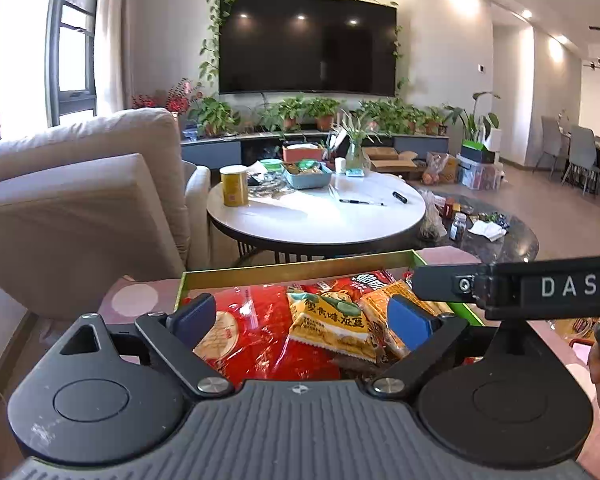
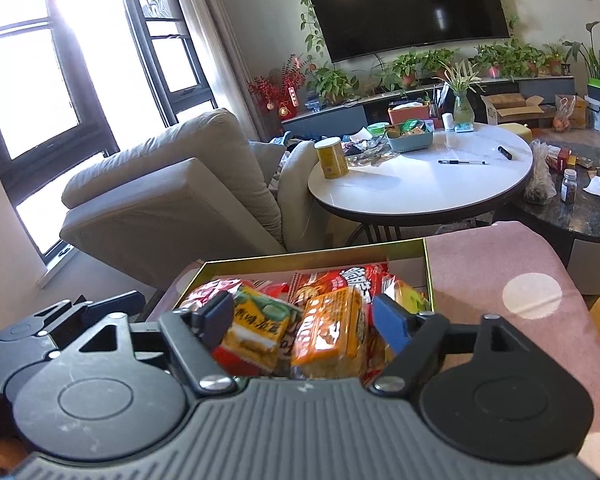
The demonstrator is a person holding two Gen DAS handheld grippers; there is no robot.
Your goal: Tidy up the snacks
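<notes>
In the left wrist view the left tool (image 1: 304,316) hangs over a gold-rimmed box (image 1: 300,266) with its two pads spread wide and nothing between them; inside the box lie a large red packet (image 1: 260,336), a yellow packet with green print (image 1: 332,320) on top of it, and an orange packet (image 1: 380,300) just beside that; the box rests on a pink cloth with pale dots (image 1: 134,300); the right tool's (image 1: 540,286) black body crosses the right edge above the box's corner, its pads out of sight here; beyond stands a round white bench (image 1: 316,220) carrying a yellow can (image 1: 234,185) and a blue basket (image 1: 307,174), with a beige sofa (image 1: 80,184) to the left. In the right wrist view the right tool (image 2: 304,322) hovers above the same box (image 2: 426,264), pads spread apart and gripping nothing; below and between them sit the yellow packet with green print (image 2: 260,332) and the orange packet (image 2: 330,332), touching one another, with a red packet (image 2: 340,280) behind them; the pink cloth (image 2: 500,272) spreads to the right of the box.
</notes>
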